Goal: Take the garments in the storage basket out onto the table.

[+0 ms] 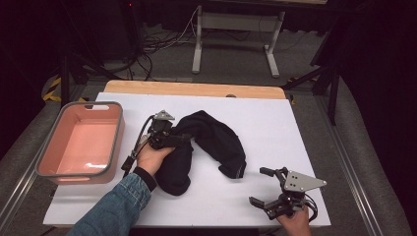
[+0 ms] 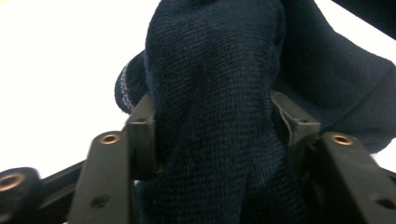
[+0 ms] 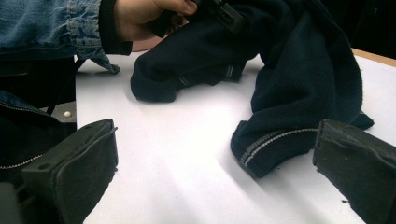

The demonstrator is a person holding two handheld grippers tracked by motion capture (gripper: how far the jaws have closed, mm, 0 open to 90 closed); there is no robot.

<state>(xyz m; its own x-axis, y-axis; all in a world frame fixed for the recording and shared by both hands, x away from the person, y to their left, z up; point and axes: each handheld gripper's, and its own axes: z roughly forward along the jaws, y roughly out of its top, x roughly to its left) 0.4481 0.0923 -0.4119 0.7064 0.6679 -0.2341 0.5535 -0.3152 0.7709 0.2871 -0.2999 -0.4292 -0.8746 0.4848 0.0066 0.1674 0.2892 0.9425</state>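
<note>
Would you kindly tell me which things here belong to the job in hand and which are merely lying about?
In the job:
- dark knitted garment, bunched on the white table
- left claw, its jaws around a fold of the garment
- right claw, open, near the garment's cuff

Lying about:
- pink basin, off to the left
- cables on the floor beyond

The white desk [image 1: 275,128] was brightly lit from above while the room behind lay nearly black. In the left gripper view the desk glared to blank white. The dark garment [image 3: 299,70] cast soft shadows, and the near jaws were blurred.
</note>
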